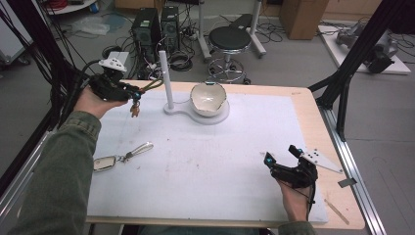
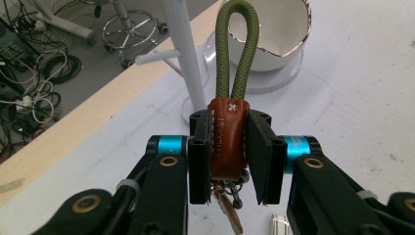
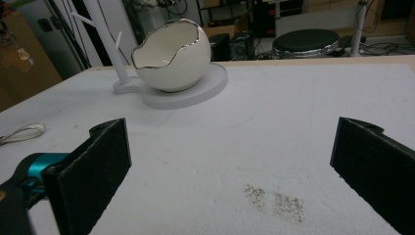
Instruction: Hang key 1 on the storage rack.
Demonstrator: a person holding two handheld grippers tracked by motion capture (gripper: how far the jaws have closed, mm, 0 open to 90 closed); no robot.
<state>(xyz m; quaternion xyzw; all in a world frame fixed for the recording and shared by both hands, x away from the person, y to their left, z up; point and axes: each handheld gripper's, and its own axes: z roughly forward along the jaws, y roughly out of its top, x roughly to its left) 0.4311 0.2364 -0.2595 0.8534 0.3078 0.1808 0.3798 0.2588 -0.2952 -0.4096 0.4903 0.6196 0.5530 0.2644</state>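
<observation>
Above the far left corner of the white-topped desk [image 1: 205, 161], the left tool [image 2: 228, 159] grips a brown leather key fob with an olive-green cord loop [image 2: 226, 139], its pads clamped on the leather, keys dangling below. Just beyond the loop stand a white pegged post [image 1: 165, 81] and a white eggshell-shaped bowl [image 1: 209, 98] on one base. Near the desk's front right, the right tool [image 3: 230, 171] rests with jaws wide apart, holding nothing.
</observation>
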